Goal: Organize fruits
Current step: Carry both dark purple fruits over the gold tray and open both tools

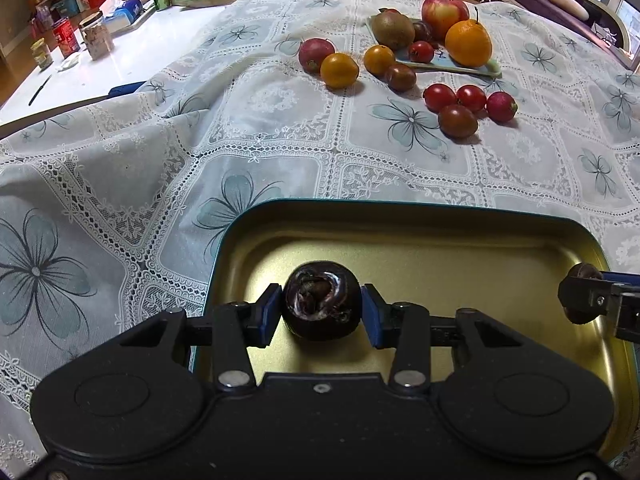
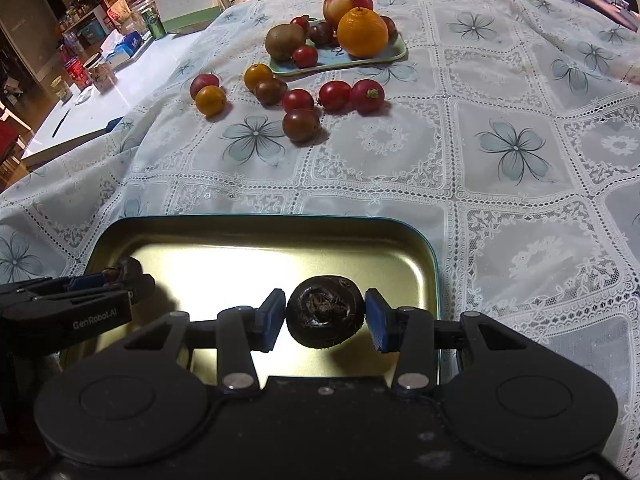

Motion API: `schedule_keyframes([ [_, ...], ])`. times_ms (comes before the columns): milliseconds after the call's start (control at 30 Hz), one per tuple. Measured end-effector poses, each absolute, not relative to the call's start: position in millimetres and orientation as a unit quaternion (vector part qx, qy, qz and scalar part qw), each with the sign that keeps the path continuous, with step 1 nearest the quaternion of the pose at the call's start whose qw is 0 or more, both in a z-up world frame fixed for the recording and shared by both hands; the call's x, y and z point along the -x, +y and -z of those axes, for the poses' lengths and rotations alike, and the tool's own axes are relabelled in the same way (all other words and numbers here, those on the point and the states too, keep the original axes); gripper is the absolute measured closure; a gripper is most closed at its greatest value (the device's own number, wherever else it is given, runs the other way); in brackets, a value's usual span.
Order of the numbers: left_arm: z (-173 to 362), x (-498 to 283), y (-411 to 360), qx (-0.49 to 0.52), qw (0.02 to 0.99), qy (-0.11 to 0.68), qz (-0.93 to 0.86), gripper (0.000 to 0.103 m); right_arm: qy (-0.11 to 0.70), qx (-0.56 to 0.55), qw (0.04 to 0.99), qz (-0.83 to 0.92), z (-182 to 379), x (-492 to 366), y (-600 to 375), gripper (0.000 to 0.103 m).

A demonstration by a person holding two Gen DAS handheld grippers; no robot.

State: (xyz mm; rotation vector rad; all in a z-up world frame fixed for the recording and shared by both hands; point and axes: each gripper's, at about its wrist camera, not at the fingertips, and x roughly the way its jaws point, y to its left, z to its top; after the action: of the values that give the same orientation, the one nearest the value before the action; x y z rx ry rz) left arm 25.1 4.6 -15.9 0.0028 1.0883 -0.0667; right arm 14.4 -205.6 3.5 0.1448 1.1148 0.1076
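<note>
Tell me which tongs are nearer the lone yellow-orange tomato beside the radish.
Left. The left tongs, over the gold tin's left part, sit on the side where that tomato lies. The right tongs hold their dark fruit over the tin's right part, farther off.

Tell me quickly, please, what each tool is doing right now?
Left tool: closed on a dark round fruit over the gold tray.
Right tool: closed on another dark round fruit over the same tray.
</note>
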Motion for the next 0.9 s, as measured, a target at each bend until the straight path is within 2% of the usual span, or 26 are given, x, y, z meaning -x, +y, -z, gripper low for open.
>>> schedule_keyframes([
  [900, 13.6, -21.7, -2.8, -0.018, 0.855, 0.517, 0.034, 0.052, 0.527, -0.070, 0.844, -0.067, -6.5, -12.0, -200.4, 0.058],
])
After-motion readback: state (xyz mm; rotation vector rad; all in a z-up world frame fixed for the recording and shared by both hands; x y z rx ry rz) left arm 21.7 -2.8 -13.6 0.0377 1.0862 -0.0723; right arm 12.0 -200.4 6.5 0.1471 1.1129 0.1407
